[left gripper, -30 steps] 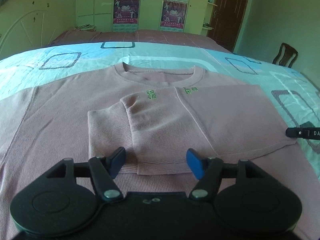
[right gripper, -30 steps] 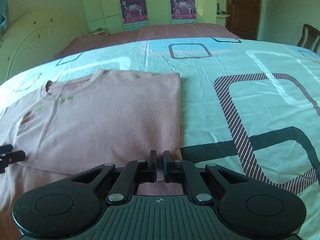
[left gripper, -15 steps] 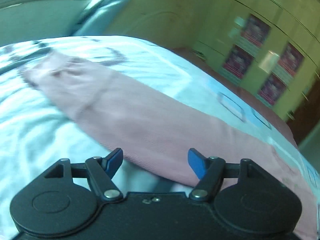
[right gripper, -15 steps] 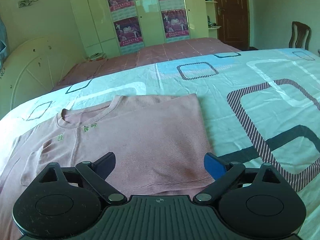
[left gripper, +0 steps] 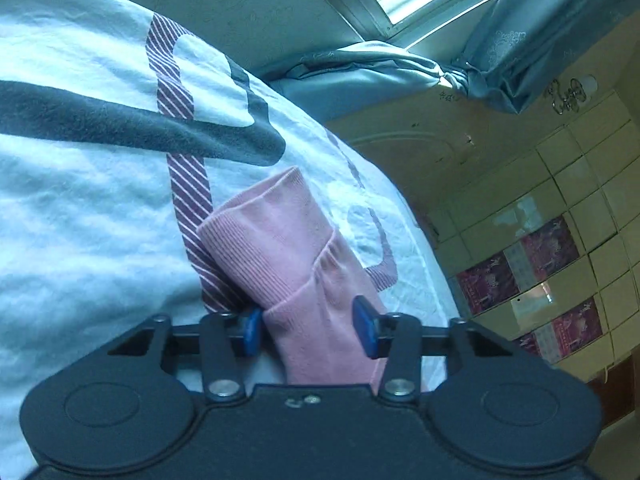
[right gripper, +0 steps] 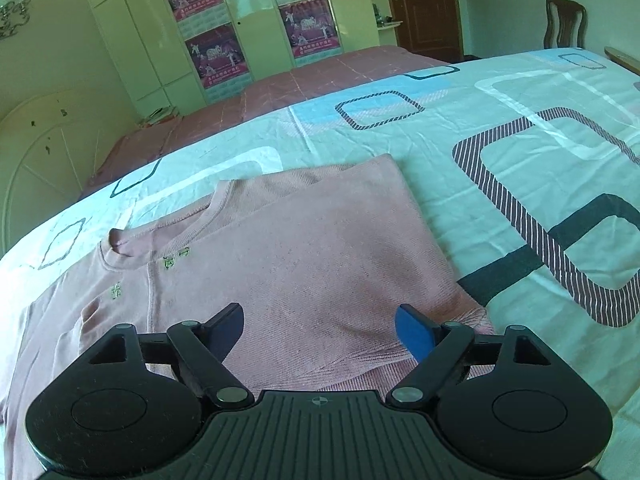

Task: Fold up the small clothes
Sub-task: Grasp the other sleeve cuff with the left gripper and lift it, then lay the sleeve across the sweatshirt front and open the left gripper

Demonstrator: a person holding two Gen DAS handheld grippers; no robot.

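Observation:
A pink long-sleeved top [right gripper: 304, 264] lies flat on the bed, its right side folded in over the chest. My right gripper [right gripper: 320, 330] is open and empty above the top's lower hem. In the left wrist view the top's left sleeve [left gripper: 296, 264] lies on the sheet, cuff pointing away. My left gripper [left gripper: 310, 330] is open with the sleeve lying between its blue pads, not pinched. The view is tilted steeply.
The patterned light-blue bedsheet [right gripper: 520, 148] covers the bed. A curved headboard [right gripper: 44, 152], a wardrobe with posters [right gripper: 248, 20], a door [right gripper: 424, 4] and a chair [right gripper: 564, 20] stand behind. A blue curtain [left gripper: 500, 56] hangs by the window.
My left gripper swung left from the folded chest to the outstretched sleeve and now straddles it near the cuff. My right gripper opened, letting go of the hem, and rose a little.

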